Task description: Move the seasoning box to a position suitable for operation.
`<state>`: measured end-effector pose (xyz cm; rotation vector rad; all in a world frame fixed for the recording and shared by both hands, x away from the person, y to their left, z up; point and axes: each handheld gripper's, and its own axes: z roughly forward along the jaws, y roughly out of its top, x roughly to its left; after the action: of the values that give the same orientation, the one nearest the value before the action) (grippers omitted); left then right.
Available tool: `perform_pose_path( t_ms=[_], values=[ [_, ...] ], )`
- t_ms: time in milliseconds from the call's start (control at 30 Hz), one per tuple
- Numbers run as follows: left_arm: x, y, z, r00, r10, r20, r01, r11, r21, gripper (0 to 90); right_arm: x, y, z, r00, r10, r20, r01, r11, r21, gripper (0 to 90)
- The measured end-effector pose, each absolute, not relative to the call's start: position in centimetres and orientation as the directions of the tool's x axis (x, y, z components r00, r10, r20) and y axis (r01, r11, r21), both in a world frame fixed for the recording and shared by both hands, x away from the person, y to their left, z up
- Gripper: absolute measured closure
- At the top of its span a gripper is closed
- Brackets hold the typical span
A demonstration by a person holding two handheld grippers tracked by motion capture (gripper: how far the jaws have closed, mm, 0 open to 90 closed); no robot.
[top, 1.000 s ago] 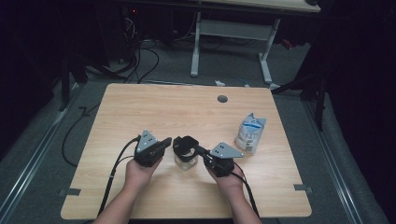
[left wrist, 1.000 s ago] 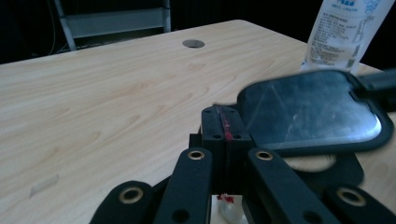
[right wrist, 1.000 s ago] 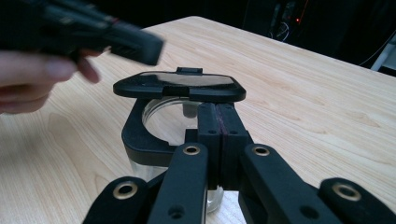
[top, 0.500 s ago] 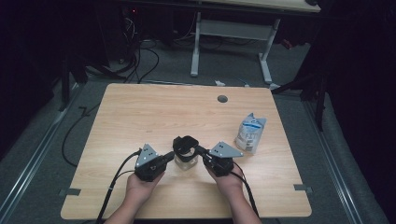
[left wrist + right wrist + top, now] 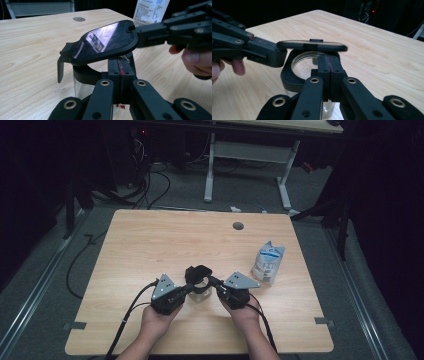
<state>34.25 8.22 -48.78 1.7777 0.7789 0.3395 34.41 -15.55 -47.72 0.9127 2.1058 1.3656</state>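
dim room, grey carpet floor [image 5: 60, 270], black cables [image 5: 155, 180], white-legged desk [image 5: 250, 157] behind

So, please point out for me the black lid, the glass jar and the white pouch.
black lid [image 5: 105, 41], left gripper view, on its glossy top face.
glass jar [image 5: 305, 60], right gripper view, on the far inner wall of its open mouth.
white pouch [image 5: 268, 262], high view, on the middle of its front.

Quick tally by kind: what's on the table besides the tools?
Clear glass jar with black hinged flip lid: 1
White and blue printed pouch: 1
Total: 2
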Motion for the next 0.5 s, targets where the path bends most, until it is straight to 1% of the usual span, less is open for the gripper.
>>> perform_pose_path(
  t_ms=[233, 500],
  values=[
    [34.5, 8.4, -48.6, 0.729, 0.667, -0.153, 0.335, -0.152, 0.93, 89.9, 34.1, -14.2, -48.5, -0.697, 0.716, -0.04, 0.279, 0.323, 0.904, 89.9],
    [35.3, 8.5, -47.9, 0.711, 0.685, -0.156, 0.33, -0.129, 0.935, 89.8, 34.0, -14.1, -48.7, -0.682, 0.73, -0.038, 0.28, 0.309, 0.909, 90.0]
  ],
)
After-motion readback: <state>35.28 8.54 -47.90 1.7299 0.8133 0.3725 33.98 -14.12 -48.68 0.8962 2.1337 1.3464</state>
